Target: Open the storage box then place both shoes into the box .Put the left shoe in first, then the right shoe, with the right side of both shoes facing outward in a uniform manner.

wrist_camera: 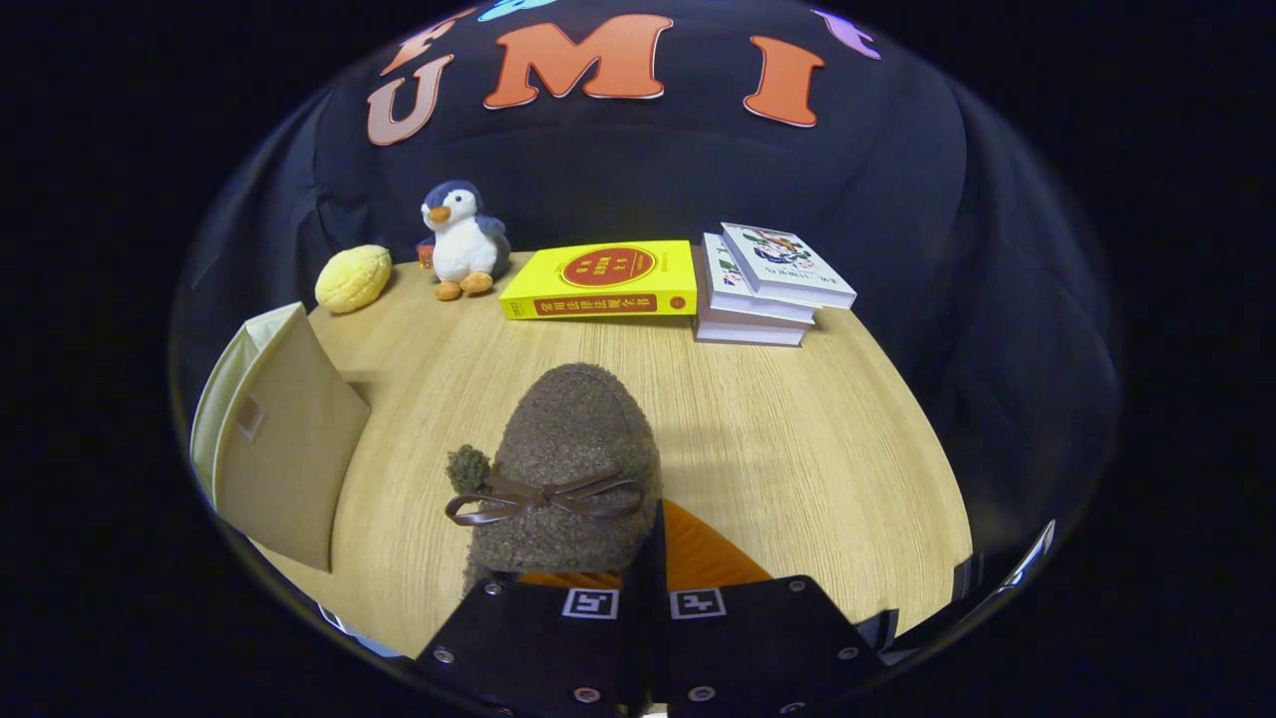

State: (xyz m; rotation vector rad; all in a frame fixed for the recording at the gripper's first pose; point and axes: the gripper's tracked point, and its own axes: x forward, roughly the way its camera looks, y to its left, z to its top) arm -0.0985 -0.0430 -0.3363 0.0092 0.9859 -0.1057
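Observation:
My gripper (pixel 646 573) is shut on a brown fuzzy shoe (pixel 573 449), the fingers pinching its right rim. The shoe has a dark brown bow (pixel 543 497) across its top and an orange lining (pixel 703 553) that shows just right of the fingers. Its toe points away from me, toward the books, and it casts a shadow on the wooden table (pixel 797 449) to its right. A small fuzzy brown tuft (pixel 467 467) sticks out at the shoe's left side. The beige fabric storage box (pixel 284 439) stands to the left of the shoe, its pale inside (pixel 221 394) partly showing.
At the far side of the table a yellow book (pixel 603 279) lies next to a stack of white books (pixel 763 289). A plush penguin (pixel 461 239) and a yellow round plush (pixel 353 277) sit at the far left, beyond the box.

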